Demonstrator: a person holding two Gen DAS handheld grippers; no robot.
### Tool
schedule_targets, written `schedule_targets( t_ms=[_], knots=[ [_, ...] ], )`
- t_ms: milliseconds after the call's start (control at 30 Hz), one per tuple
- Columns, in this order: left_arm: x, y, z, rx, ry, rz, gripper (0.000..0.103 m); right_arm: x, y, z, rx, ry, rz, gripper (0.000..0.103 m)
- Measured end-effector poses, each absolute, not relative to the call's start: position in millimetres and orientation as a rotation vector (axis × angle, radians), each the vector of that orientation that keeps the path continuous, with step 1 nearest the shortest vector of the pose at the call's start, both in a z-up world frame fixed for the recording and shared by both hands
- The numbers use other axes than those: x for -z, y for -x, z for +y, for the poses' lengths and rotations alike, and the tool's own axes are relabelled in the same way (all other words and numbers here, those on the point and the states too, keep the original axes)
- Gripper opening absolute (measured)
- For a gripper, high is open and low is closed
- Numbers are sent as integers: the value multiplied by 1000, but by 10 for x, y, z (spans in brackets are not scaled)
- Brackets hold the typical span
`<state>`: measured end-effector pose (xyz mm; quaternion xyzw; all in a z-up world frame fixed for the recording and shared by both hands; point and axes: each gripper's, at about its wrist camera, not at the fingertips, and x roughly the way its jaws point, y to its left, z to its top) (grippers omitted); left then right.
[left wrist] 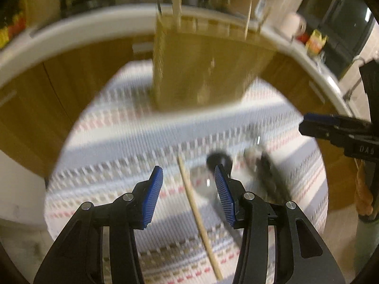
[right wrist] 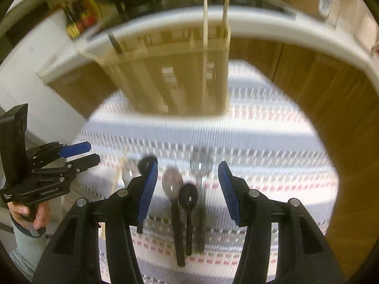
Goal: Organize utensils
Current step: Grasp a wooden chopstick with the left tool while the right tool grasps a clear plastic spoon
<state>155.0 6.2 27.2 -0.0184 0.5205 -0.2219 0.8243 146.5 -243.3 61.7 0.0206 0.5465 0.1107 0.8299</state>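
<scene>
A wooden utensil holder point(left wrist: 203, 66) stands at the far side of a round table with a striped cloth point(left wrist: 118, 142); it also shows in the right wrist view point(right wrist: 175, 78) with thin sticks standing in it. My left gripper point(left wrist: 188, 177) is open above a wooden chopstick point(left wrist: 199, 215) lying on the cloth, with dark spoons point(left wrist: 220, 163) just right of it. My right gripper point(right wrist: 187, 177) is open above several spoons: a silver-bowled one point(right wrist: 171, 184), a black one point(right wrist: 188, 197) and a metal one point(right wrist: 201, 163). Both frames are motion-blurred.
The left gripper shows at the left edge of the right wrist view point(right wrist: 71, 153), held by a hand. The right gripper shows at the right edge of the left wrist view point(left wrist: 336, 130). Wooden cabinets point(left wrist: 59, 75) and a white counter point(left wrist: 83, 23) lie behind the table.
</scene>
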Motion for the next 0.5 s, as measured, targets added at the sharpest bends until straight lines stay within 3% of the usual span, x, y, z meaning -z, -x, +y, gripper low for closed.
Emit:
schedule_targets(
  t_ms=[133, 300, 500],
  knots=[
    [-15, -1587, 26, 492, 24, 1211, 40, -290, -1620, -2504, -238, -116, 1285, 50],
    [153, -1593, -62, 479, -29, 1269, 27, -147, -1783, -2562, -193, -152, 1320, 50],
    [213, -1542, -182, 457, -121, 1257, 26, -30, -1977, -2498, -165, -133, 1346, 50]
  ],
)
